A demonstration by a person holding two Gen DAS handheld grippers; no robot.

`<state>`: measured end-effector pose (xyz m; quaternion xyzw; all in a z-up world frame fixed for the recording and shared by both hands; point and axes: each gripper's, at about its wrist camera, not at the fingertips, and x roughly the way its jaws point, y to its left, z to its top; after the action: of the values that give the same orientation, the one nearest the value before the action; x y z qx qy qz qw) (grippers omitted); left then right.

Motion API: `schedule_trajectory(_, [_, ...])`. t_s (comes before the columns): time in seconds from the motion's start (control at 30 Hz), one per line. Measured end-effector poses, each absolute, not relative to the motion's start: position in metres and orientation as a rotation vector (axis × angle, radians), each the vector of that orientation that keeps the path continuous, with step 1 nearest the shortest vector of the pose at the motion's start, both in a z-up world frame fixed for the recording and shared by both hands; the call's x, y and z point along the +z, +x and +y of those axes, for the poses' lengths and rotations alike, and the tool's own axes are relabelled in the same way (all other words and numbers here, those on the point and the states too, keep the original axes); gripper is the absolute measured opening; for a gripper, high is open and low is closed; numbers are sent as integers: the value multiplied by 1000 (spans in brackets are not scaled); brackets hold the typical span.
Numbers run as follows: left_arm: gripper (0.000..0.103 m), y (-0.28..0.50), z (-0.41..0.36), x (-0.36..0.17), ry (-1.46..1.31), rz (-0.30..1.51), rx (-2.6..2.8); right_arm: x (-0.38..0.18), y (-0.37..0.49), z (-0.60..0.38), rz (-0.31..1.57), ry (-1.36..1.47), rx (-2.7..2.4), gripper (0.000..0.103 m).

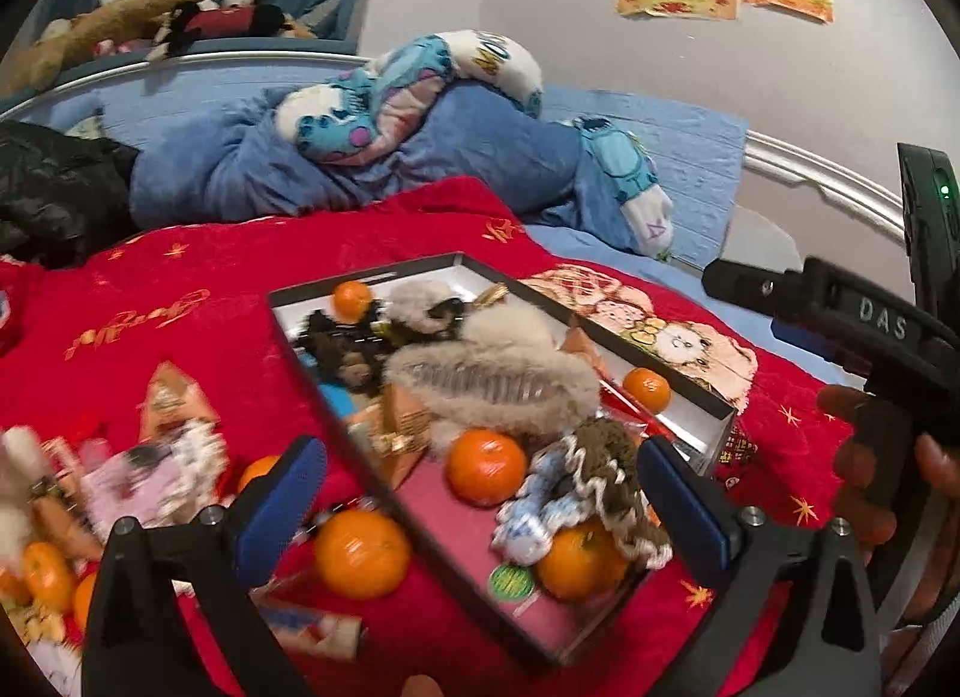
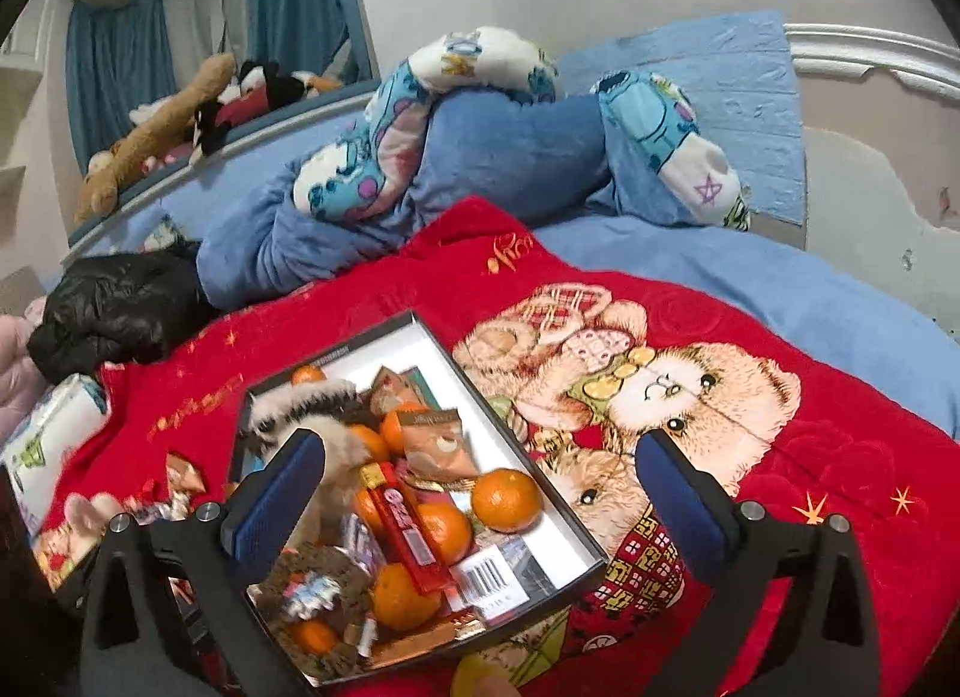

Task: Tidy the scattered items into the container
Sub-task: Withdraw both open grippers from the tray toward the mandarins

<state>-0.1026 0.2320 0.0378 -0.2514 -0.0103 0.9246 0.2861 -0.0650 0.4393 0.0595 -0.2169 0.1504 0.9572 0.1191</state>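
Observation:
A shallow dark-rimmed box (image 1: 678,382) (image 2: 600,562) lies on a red blanket. It holds tangerines (image 1: 485,467) (image 2: 506,500), furry hair claws (image 1: 498,379), crocheted scrunchies (image 1: 591,493), snack packets (image 2: 435,445) and a red candy bar (image 2: 408,541). My left gripper (image 1: 480,508) hangs open above the near end of the box, nothing between its blue pads. My right gripper (image 2: 480,502) is also open over the box, empty. Loose tangerines (image 1: 360,553), packets (image 1: 174,397) and hair items (image 1: 162,478) lie on the blanket left of the box.
The red blanket (image 2: 810,457) with its bear print covers a bed. Blue bedding and a cartoon-print pillow (image 1: 414,96) pile up behind. A black jacket (image 2: 114,313) lies at the left. The person's hand on the right gripper's handle (image 1: 882,457) shows at the right edge.

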Motion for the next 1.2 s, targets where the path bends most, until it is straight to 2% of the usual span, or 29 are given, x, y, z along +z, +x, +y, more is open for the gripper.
schedule_trajectory(0.3, [103,-79,149,44,-763,-191,2596,68,-70,389,589,-656,2932,103])
schedule_trajectory(0.4, [103,-64,124,48,-751,-127,2673,68,-72,361,466,-666,2953,103])
schedule_trajectory(0.5, [103,-59,100,48,-772,-159,2716,71,-69,332,311,-652,2984,103])
schedule_trajectory(0.6, [103,-58,85,48,-787,-162,2748,73,-63,314,264,-620,3015,103])
schedule_trajectory(0.8, [103,-49,79,43,-807,12,2779,68,-61,285,167,-646,3066,103])
schedule_trajectory(1.0, [103,-38,44,39,-779,43,2827,63,-62,279,122,-683,3042,103])
schedule_trajectory(1.2, [103,-45,-4,29,-861,28,2867,63,-65,287,217,-702,3065,103])
